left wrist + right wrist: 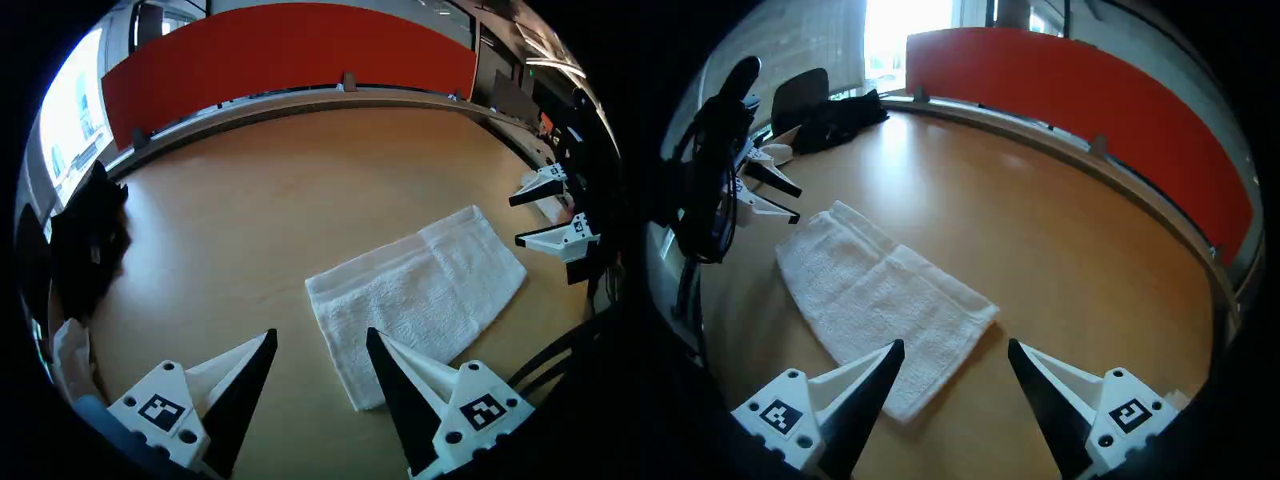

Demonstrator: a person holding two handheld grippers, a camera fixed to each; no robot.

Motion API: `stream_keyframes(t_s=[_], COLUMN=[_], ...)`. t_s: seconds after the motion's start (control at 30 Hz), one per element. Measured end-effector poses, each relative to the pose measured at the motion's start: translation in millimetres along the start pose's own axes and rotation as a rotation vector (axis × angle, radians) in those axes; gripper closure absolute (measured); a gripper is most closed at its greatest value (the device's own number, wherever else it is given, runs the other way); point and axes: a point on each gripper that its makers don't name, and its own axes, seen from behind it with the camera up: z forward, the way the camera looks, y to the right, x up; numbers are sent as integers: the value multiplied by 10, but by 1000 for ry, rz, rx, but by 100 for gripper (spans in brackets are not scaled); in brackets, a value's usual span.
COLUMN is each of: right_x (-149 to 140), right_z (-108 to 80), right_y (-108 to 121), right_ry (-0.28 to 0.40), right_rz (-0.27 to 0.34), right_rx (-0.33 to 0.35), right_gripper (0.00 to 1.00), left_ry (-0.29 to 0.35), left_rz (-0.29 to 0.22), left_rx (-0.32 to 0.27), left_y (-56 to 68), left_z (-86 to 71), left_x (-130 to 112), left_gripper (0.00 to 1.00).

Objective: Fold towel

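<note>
- Broad wooden tabletop (pixel 280 200), honey-coloured, smooth with a faint sheen, curved along its far edge.
- Long red divider panel (pixel 288 56) standing upright along that far edge, matte and flat, held in small dark clips.
- White terry towel (pixel 416 288), lying flat on the tabletop between the two grippers; already folded into a thick, longish rectangle, with nubby looped pile, soft rounded edges, and a raised step across it where one layer ends on top of another.
- Heap of black fabric (pixel 836 120), limp and crumpled, resting at a far corner of the table, well apart from the towel; whether a bag or a garment, cannot tell.
- Dark chair back (pixel 800 84) just behind that heap, rounded at the top.
- Left gripper (pixel 321 332) at one short end of the towel, white plastic body with black wedge-shaped fingers and a square black-and-white marker on each; jaws wide apart, nothing between them; one fingertip overlapping the towel's near edge in the left gripper view, contact impossible to judge.
- Right gripper (pixel 956 342) at the opposite short end, same white-and-black build, jaws likewise spread and holding nothing, one fingertip above the towel's near corner.
</note>
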Motion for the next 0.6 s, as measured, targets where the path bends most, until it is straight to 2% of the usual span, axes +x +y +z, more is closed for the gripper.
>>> stream_keyframes(t_s=[0.4, 0.6], right_x=[-168, -278], right_z=[-162, -242], right_y=[-210, -293], right_ry=[-2, -4], right_rz=[21, 47], right_rx=[8, 5], right_gripper=[0, 0], left_ry=[-9, -17], left_rz=[-52, -58], left_rx=[8, 14], left_y=[52, 97], left_z=[-192, -255], left_x=[-272, -416], left_gripper=[18, 18])
